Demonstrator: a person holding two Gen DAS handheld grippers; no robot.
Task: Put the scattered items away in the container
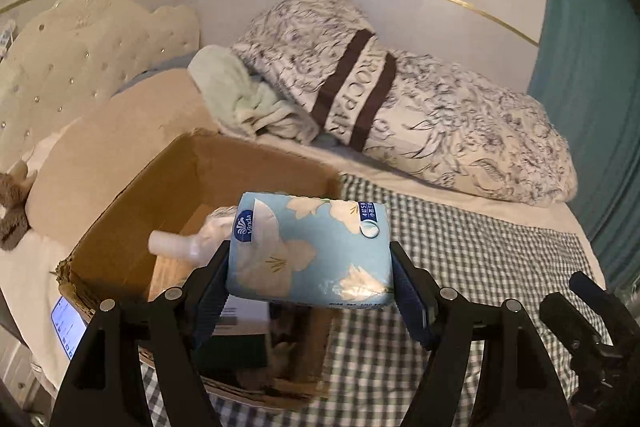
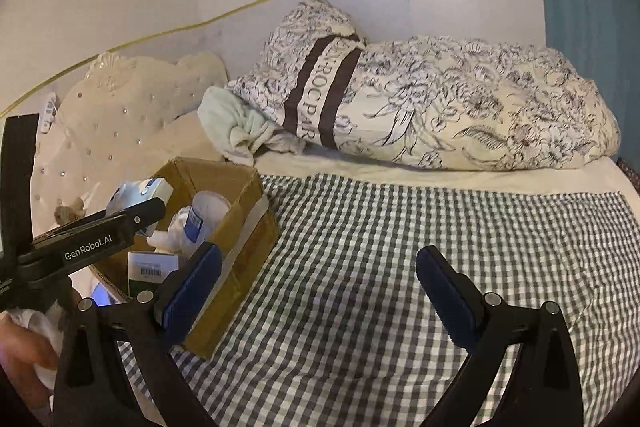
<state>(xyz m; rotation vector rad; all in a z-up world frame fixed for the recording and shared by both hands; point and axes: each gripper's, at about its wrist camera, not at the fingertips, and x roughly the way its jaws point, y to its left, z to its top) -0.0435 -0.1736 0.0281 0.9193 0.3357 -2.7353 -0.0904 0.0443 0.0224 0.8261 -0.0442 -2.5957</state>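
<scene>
The tissue pack (image 1: 310, 251) hangs in the air at the near right part of the box (image 1: 132, 195), clamped across its short width by the left gripper (image 1: 310, 283), whose pads press its two sides. In the box, left of the pack, lie a white bottle (image 1: 176, 245) and, nearer, a carton (image 1: 244, 319). To do this step well, I judge the pack should go a little further left and away, until it is wholly inside the cardboard rim, then be lowered flat onto the things below before the jaws part; dropped from here, its right end could catch the box's right wall and tip out. The soft wrapper should be let go gently.

The right gripper (image 2: 320, 287) hovers with jaws wide apart and nothing between them, over bare cloth to the right of the box.

The surface is a bed with a grey checked cloth (image 1: 460, 267). From left to right at its far side stand a tufted headboard (image 1: 80, 51), a tan pillow (image 1: 120, 147), a pale green towel (image 1: 240, 95) and a flowered quilt (image 1: 460, 123). A teal curtain (image 1: 588, 27) hangs at the far right.
</scene>
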